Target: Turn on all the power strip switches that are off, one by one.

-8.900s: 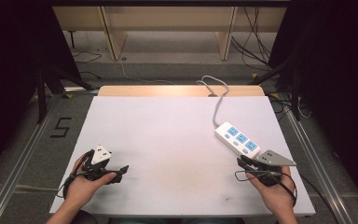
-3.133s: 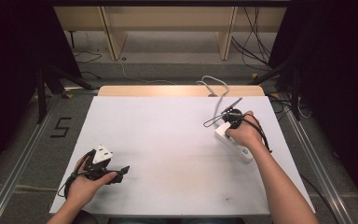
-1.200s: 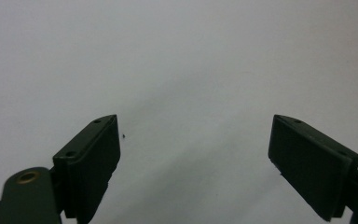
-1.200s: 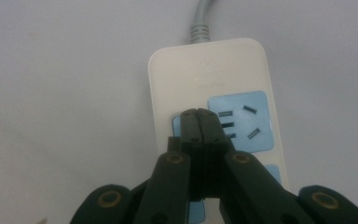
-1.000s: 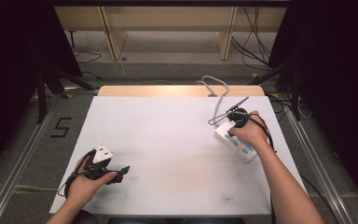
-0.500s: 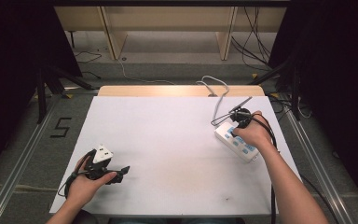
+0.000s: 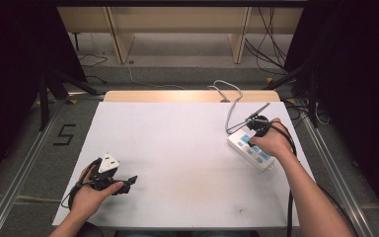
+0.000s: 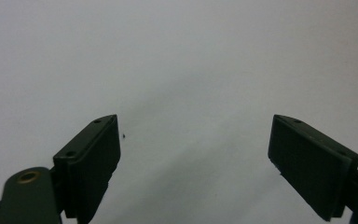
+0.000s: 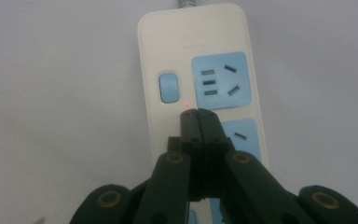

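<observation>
A white power strip with blue sockets lies at the table's right side, its grey cable running off the far edge. My right gripper points down at it, jaws shut with nothing between them. In the right gripper view the closed tips sit just below the strip's blue switch, beside a small red light and a blue socket. I cannot tell whether the tips touch the strip. My left gripper rests near the front left, open over bare table.
The white table top ends in a wooden strip at its far edge. Shelving legs and loose cables stand on the floor beyond. A "5" mark is on the floor at the left.
The right hand went from the table's near right edge up to the power strip; in the last second it has barely shifted. The left hand and gripper kept still.
</observation>
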